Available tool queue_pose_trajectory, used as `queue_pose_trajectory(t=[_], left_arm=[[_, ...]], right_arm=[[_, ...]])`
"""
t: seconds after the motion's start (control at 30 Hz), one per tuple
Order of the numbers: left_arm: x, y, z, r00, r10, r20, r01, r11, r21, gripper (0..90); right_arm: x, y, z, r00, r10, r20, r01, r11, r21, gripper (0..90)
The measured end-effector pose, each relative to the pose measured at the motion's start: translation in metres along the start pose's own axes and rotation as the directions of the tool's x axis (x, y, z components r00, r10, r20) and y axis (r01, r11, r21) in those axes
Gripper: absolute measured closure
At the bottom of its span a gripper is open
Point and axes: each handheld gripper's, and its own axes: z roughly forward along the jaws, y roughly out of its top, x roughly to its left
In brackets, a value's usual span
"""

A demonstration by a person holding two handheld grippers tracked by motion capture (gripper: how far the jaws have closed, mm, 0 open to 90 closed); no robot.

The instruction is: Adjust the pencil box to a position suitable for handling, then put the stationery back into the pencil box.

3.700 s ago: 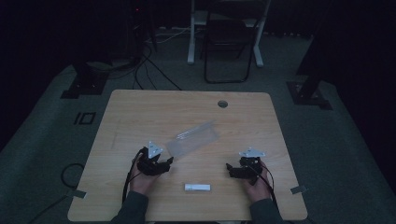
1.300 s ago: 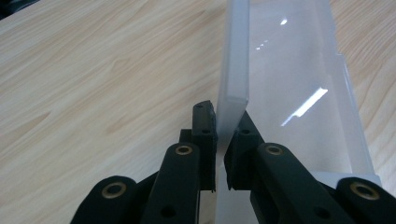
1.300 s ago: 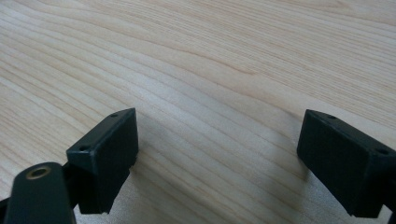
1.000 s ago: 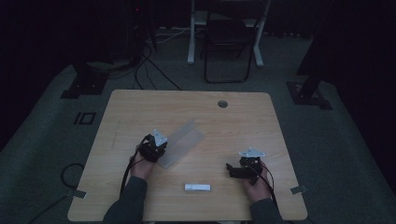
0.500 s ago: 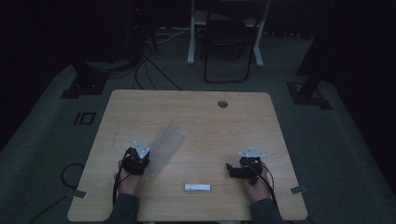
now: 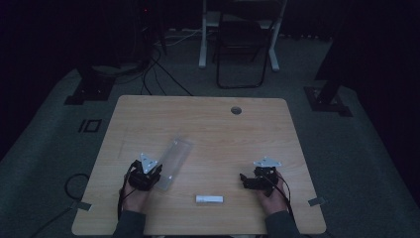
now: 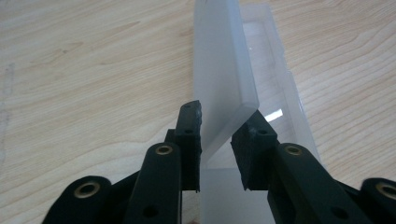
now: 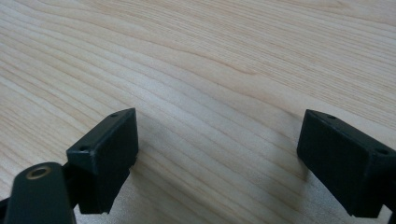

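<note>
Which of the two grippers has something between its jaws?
The left gripper: a clear plastic case sits between its jaws, which have just been opening. The right gripper stands wide open over bare table.

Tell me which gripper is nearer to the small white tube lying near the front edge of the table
Right, by a little. The right gripper sits just right of the white tube, jaws open. The left gripper is farther off to its left, at the clear plastic case.

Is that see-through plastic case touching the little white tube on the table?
Apart. The high view shows bare wood of the table between the plastic case and the white tube.
</note>
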Motion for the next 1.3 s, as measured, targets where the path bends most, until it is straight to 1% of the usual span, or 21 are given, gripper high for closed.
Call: queue_pose_trajectory(t=[0.1, 0.13, 0.23, 0.5, 0.6, 0.63, 0.67, 0.87, 0.93, 1.07, 1.13, 1.2, 1.27, 1.3], left_arm=[[0.0, 0.0, -0.002, 0.9998, 0.01, 0.02, -0.01, 0.9999, -0.009, 70.5], [-0.001, 0.0, -0.003, 0.9994, 0.008, 0.034, -0.007, 0.9998, -0.016, 69.7], [-0.002, 0.0, -0.003, 0.9992, 0.014, 0.037, -0.013, 0.9997, -0.019, 69.1], [-0.001, -0.001, -0.006, 0.9988, 0.013, 0.046, -0.011, 0.9995, -0.029, 62.0], [-0.005, -0.002, -0.009, 0.9974, 0.024, 0.067, -0.021, 0.9988, -0.044, 59.6], [-0.005, -0.002, -0.009, 0.9974, 0.024, 0.067, -0.021, 0.9988, -0.044, 58.9], [-0.006, -0.001, -0.011, 0.9971, 0.027, 0.072, -0.023, 0.9983, -0.054, 58.3], [-0.007, 0.001, -0.015, 0.9967, 0.016, 0.079, -0.01, 0.9976, -0.068, 56.3], [-0.009, 0.005, -0.021, 0.9964, 0.027, 0.081, -0.019, 0.9958, -0.09, 55.4], [-0.009, 0.007, -0.024, 0.9963, 0.027, 0.081, -0.019, 0.9946, -0.102, 54.6], [-0.01, 0.009, -0.029, 0.996, 0.025, 0.085, -0.015, 0.9925, -0.122, 54.1], [-0.01, 0.01, -0.03, 0.9959, 0.025, 0.087, -0.014, 0.9917, -0.128, 53.9], [-0.011, 0.011, -0.033, 0.9959, 0.033, 0.084, -0.021, 0.9904, -0.137, 53.6], [-0.012, 0.012, -0.036, 0.9953, 0.042, 0.088, -0.028, 0.9879, -0.152, 53.3]], right_arm=[[0.0, 0.0, 0.0, 1.0, 0.0, 0.0, 0.0, 1.0, 0.0, 12.4], [0.0, 0.0, 0.0, 1.0, 0.0, 0.0, 0.0, 1.0, 0.0, 12.4], [0.0, 0.0, 0.0, 1.0, -0.002, -0.001, 0.002, 1.0, 0.0, 12.4], [0.0, 0.0, 0.0, 1.0, -0.002, -0.002, 0.002, 1.0, 0.0, 12.4], [0.0, 0.0, 0.0, 1.0, -0.004, -0.004, 0.004, 1.0, 0.0, 12.4], [0.0, 0.0, 0.0, 1.0, -0.004, -0.004, 0.004, 1.0, 0.0, 12.4], [0.0, 0.0, 0.0, 1.0, -0.004, -0.004, 0.004, 1.0, 0.0, 12.4], [0.0, 0.0, 0.0, 1.0, -0.004, -0.004, 0.004, 1.0, 0.0, 12.4], [0.0, 0.0, 0.0, 1.0, -0.004, -0.004, 0.004, 1.0, 0.0, 12.4], [0.0, 0.0, 0.0, 1.0, -0.004, -0.004, 0.004, 1.0, 0.0, 12.4], [0.0, 0.0, 0.0, 1.0, -0.004, -0.004, 0.004, 1.0, 0.0, 12.4], [0.0, 0.0, 0.0, 1.0, -0.004, -0.004, 0.004, 1.0, 0.0, 12.4], [0.0, 0.0, 0.0, 1.0, -0.004, -0.004, 0.004, 1.0, -0.001, 12.4], [0.0, 0.0, 0.0, 1.0, -0.005, -0.004, 0.005, 1.0, 0.0, 12.4]])
